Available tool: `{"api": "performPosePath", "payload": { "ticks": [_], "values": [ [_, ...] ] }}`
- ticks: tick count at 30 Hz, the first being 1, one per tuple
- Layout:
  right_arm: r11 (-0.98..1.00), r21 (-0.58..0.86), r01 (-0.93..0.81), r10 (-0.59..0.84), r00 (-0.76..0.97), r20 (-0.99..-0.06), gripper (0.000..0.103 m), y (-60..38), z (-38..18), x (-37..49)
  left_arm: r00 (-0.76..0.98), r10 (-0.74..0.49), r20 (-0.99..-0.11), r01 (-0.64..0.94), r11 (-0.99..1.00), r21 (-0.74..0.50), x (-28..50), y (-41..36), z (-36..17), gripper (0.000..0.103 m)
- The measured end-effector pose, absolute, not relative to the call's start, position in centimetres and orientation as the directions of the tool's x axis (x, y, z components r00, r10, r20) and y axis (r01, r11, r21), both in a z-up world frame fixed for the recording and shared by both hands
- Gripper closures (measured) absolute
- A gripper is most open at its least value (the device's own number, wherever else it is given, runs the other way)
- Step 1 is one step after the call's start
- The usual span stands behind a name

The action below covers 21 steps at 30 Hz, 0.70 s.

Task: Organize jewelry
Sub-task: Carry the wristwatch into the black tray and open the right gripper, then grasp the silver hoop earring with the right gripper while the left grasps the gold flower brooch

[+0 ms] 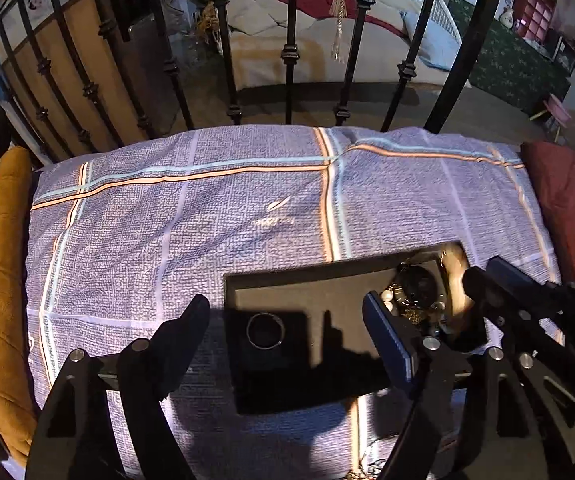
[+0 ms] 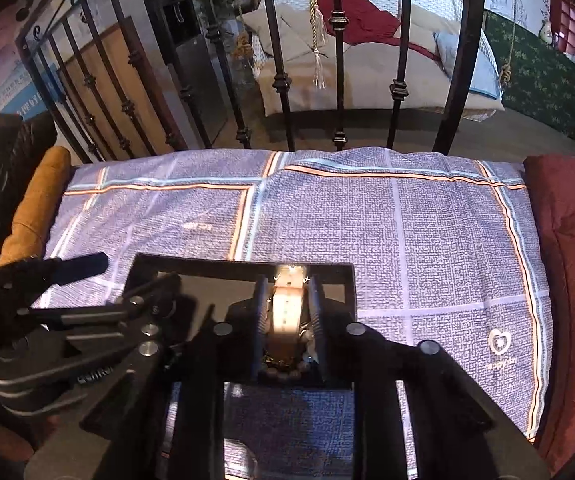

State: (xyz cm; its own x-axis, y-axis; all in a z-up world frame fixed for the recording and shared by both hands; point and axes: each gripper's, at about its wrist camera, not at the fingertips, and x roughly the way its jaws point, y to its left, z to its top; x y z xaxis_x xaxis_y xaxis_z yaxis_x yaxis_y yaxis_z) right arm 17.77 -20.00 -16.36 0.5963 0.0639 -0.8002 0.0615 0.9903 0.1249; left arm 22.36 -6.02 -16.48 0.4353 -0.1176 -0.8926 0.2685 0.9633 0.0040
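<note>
Both tools angle steeply down over a black tray [image 1: 271,280] on the checked bedcover [image 1: 167,220]: left tool [image 1: 287,320] spread wide above a ring [image 1: 266,331]; right tool [image 2: 287,312] brackets a beige-strapped watch [image 2: 285,312], grip unclear.

We see a coarse-woven, matt lilac plaid cloth [image 1: 167,248] covering the bed. On it sits a black rectangular tray [image 1: 307,292] with a matt, felt-like lining, holding a thin shiny metal ring [image 1: 265,330] and a smooth beige watch strap [image 2: 285,312].
</note>
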Motion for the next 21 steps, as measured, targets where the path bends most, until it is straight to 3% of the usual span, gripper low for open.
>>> {"api": "performPosePath", "payload": {
  "ticks": [2, 10, 19, 21],
  "values": [
    [0.992, 0.104, 0.069, 0.042, 0.600, -0.799, 0.057, -20.2, -16.5, 17.5, 0.425, -0.107, -0.899, 0.253, 0.967, 0.005, 22.4, -5.4, -16.7, 0.025],
    [0.987, 0.152, 0.055, 0.093, 0.576, -0.812, 0.057, -20.8, -16.7, 12.2, 0.329, -0.200, -0.923, 0.214, 0.968, -0.134, 17.5, -1.4, -17.2, 0.024],
    [0.990, 0.140, 0.032, 0.106, 0.493, -0.864, 0.058, -18.2, -20.5, 6.9, 0.248, -0.153, -0.957, 0.325, 0.943, -0.066, 10.9, -2.7, -20.8, 0.024],
    [0.990, 0.133, 0.035, 0.100, 0.484, -0.869, 0.064, -17.6, -21.1, 6.9, 0.250, -0.131, -0.959, 0.331, 0.943, -0.043, 10.7, -3.2, -21.5, 0.026]
  ]
}}
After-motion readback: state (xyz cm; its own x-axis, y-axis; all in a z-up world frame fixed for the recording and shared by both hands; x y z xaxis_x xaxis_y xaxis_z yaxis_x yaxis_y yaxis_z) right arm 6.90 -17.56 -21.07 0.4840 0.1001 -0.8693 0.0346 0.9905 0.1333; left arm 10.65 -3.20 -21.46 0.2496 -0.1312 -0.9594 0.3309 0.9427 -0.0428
